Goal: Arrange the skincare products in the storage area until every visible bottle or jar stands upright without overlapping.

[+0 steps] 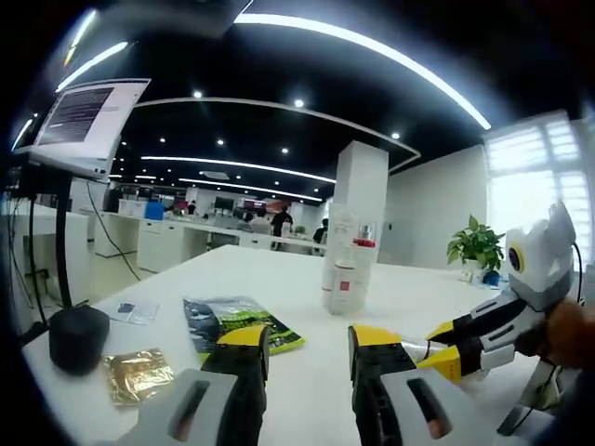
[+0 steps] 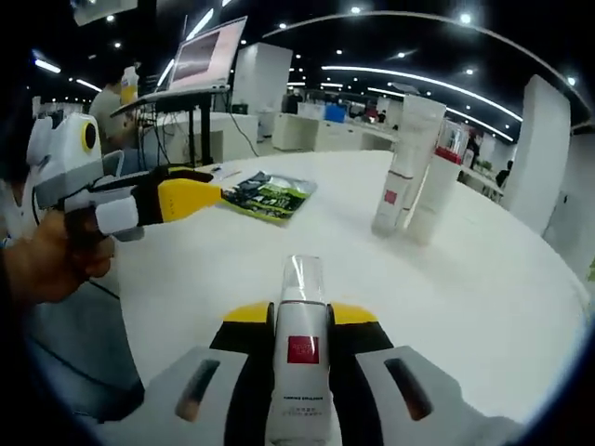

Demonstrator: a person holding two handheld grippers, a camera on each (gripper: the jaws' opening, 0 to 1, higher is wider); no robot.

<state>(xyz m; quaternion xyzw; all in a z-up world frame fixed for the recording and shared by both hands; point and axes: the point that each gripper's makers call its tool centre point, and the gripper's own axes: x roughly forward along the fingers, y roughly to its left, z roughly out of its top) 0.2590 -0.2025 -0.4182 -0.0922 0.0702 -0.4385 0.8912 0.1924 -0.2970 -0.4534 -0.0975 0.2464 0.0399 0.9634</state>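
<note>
Slim white tube (image 2: 300, 372) with red square label and clear cap, lying lengthwise, clamped between the right gripper (image 2: 300, 339) jaws over the smooth white table (image 2: 483, 288); tall white bottles (image 2: 414, 172) stand upright beyond; left gripper (image 1: 307, 358) jaws apart, empty, near glossy green packet (image 1: 237, 321).

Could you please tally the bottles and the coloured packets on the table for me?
Standing bottles: 3
Held bottle: 1
Green packet: 1
Gold packet: 1
Total: 6
</note>
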